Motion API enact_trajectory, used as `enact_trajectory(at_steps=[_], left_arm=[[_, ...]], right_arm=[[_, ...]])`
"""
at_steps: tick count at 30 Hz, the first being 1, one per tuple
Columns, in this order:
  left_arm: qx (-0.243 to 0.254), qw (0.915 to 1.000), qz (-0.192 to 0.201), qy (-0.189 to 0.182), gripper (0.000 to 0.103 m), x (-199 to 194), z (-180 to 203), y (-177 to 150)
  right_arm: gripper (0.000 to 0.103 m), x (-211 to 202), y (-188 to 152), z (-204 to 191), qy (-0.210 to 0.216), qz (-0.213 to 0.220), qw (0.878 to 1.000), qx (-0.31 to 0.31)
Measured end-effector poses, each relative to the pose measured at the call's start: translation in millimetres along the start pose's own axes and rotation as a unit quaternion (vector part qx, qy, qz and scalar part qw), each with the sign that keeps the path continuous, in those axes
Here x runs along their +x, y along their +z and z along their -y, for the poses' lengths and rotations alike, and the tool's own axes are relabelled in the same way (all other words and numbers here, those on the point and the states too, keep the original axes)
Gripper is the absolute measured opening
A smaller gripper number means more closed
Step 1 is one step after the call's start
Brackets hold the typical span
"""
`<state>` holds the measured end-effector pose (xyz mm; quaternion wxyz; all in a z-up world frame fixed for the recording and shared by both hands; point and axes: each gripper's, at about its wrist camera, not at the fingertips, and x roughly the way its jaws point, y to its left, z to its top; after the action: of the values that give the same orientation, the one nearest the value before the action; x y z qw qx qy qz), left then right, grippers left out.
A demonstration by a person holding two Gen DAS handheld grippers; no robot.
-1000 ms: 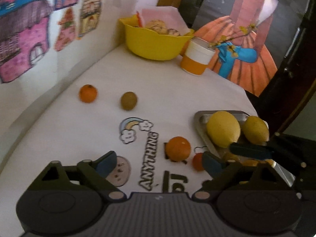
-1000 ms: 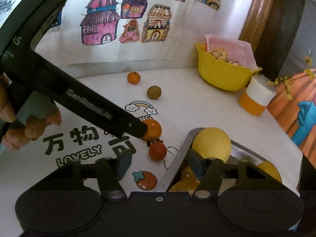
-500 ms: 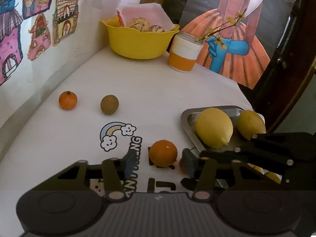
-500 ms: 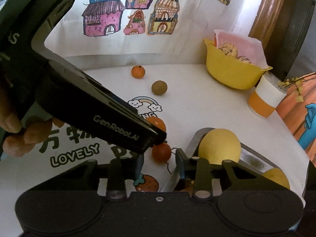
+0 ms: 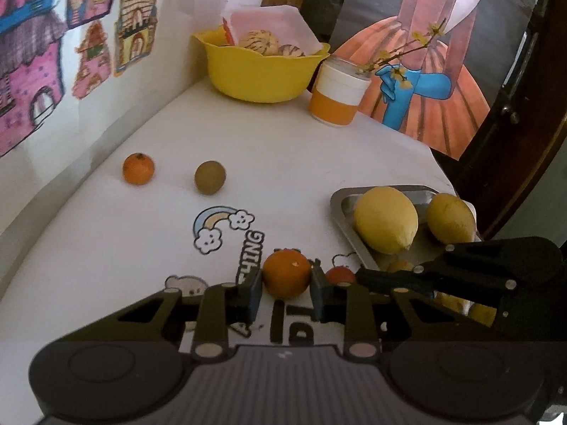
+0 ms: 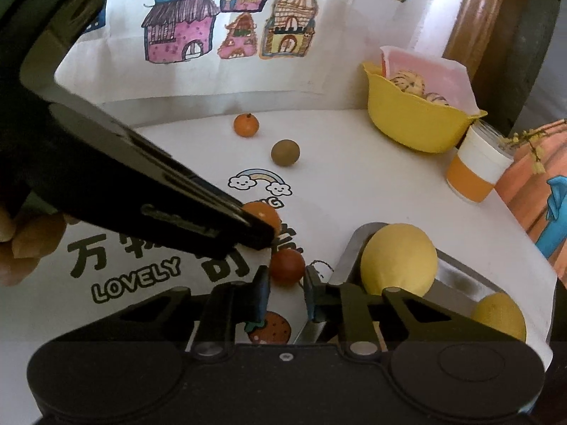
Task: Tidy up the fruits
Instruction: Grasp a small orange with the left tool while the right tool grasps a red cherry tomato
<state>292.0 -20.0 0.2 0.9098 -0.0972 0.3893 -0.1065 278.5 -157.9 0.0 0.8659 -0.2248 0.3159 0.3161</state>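
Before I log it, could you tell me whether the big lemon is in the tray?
In: the lemon rests inside the tray.

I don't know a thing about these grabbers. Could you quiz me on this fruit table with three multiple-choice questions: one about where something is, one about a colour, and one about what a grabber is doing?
1. Where do the two big lemons lie?
A. In the bowl
B. On the metal tray
C. Beside the cup

2. What colour is the bowl at the back of the table?
A. Blue
B. Green
C. Yellow

3. What is the left gripper doing?
A. Closing on an orange
B. Holding the cup
C. Hanging wide open over bare cloth

Answers:
1 B: the lemons rest on the metal tray at the table's right edge.
2 C: the bowl is plainly yellow.
3 A: the left gripper has a finger against each side of the orange.
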Motion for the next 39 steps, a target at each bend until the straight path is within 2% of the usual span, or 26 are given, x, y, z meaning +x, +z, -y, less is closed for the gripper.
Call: enact_trajectory(at_steps=[13, 14, 15, 18, 39], left_arm=[[-0.003, 1.0, 0.005, 0.002, 0.031, -29, 2, -18], [-0.003, 1.0, 0.004, 0.002, 0.031, -30, 2, -19], [-0.005, 1.0, 0.003, 0.002, 0.031, -31, 2, -20], [-0.008, 1.0, 0.002, 0.003, 0.031, -34, 0, -23], [-0.03, 0.9995, 0.004, 0.009, 0.031, -35, -18, -26]], right_arm=[[0.015, -25, -9, -11, -0.005, 0.019, 1.0, 0.013], [0.015, -25, -10, -12, -0.005, 0.017, 1.0, 0.013], [0.021, -25, -11, -13, -0.005, 0.015, 1.0, 0.017], [0.028, -23, -15, -12, -0.001, 0.013, 0.999, 0.034], [0.029, 4, 1, -14, 0.03, 0.014, 0.998, 0.061]])
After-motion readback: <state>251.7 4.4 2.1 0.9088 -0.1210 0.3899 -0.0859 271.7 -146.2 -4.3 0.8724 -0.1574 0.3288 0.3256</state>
